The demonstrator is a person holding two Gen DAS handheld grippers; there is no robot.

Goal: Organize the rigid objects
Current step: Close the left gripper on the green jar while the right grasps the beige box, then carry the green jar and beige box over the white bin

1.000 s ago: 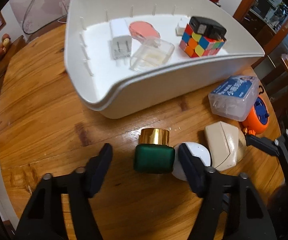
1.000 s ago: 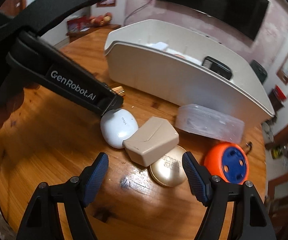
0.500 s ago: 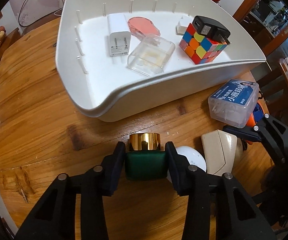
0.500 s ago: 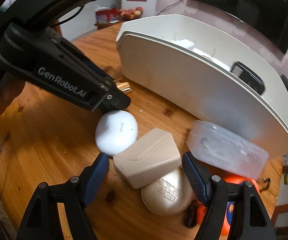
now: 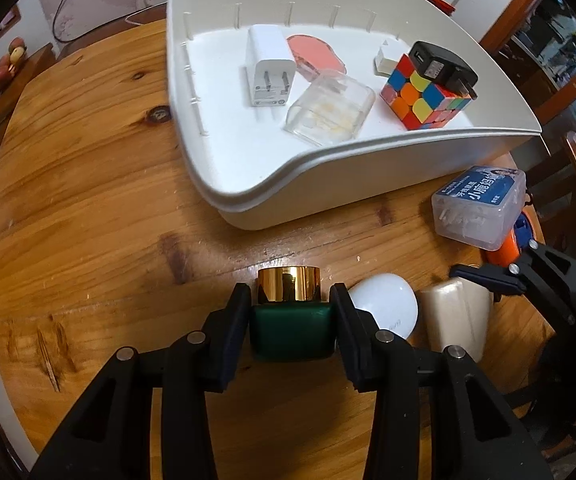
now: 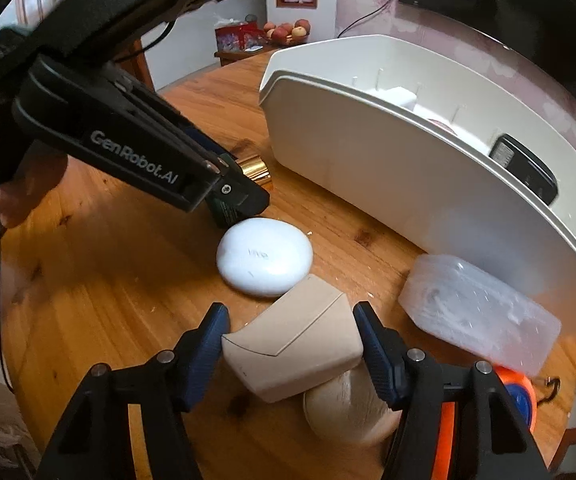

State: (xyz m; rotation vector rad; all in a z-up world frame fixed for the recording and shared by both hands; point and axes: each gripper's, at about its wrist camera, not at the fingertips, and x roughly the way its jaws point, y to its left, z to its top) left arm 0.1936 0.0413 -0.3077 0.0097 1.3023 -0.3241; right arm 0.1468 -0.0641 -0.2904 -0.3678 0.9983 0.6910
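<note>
1 green bottle with a gold cap lay on its side on the wooden counter, long axis running away from the left camera, cap pointing toward the white tray. The left hand-held gripper was clamped on its green body, 1 finger against each side.

1 beige box sat just right of it, held between the 2 blue pads of the right hand-held gripper, which pressed on both its sides; its long axis ran across the pads.

1 white oval case lay between the bottle and the beige box, touching the box. 1 round gold compact lay partly under the box. 1 clear plastic box with a blue label stood near the tray's outer wall, and 1 orange round item showed just beyond it, mostly hidden.

Inside the tray, counted: 1 white plug adapter, 1 pink disc, 1 clear case, 1 colour cube with 1 black charger on top, and 1 small white piece behind the cube.
</note>
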